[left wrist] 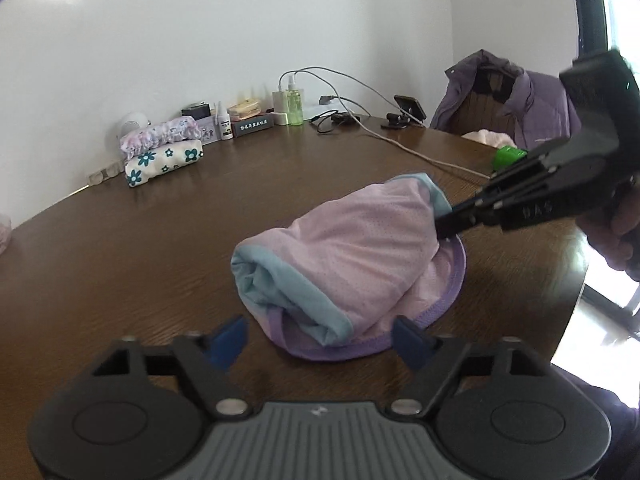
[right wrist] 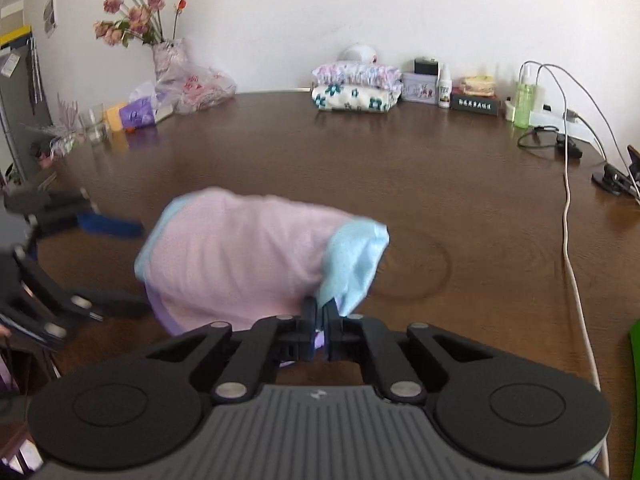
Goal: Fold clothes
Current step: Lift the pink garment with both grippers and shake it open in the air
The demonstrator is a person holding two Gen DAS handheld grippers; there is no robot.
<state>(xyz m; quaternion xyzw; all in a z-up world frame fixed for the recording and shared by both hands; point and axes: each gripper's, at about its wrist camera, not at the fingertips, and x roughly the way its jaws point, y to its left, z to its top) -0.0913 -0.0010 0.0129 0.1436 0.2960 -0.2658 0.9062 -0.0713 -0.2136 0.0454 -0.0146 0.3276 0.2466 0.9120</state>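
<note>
In the left wrist view, a crumpled pink mesh garment with pale blue and purple trim [left wrist: 344,264] is seen lying on the dark brown wooden tabletop [left wrist: 160,248], just past centre toward three o'clock; the left gripper [left wrist: 320,342] is seen at six o'clock, its blue-padded jaws spread, one either side of the garment's near purple hem, no pad being seen to press on the cloth; the right gripper [left wrist: 444,229] is seen entering from three o'clock, held by a hand [left wrist: 616,236], its jaws pressed together at the garment's far-right edge; at ten o'clock two folded floral cloths [left wrist: 162,148] are stacked near the white wall; a purple padded jacket [left wrist: 532,108] is draped over a chair at two o'clock.

In the right wrist view, the right gripper [right wrist: 320,320] is seen at six o'clock, its jaws closed tight, pinching a purple-and-blue edge of the garment [right wrist: 240,256], which is bunched just above them at the middle of the tabletop [right wrist: 440,184]; the left gripper [right wrist: 120,264] is seen at nine o'clock, blurred, its jaws apart beside the garment's left side; the folded floral cloths [right wrist: 354,88] are seen at twelve o'clock; a vase of dried pink flowers [right wrist: 160,40] is set at eleven o'clock; a white cable [right wrist: 572,240] is run along the tabletop at three o'clock.
</note>
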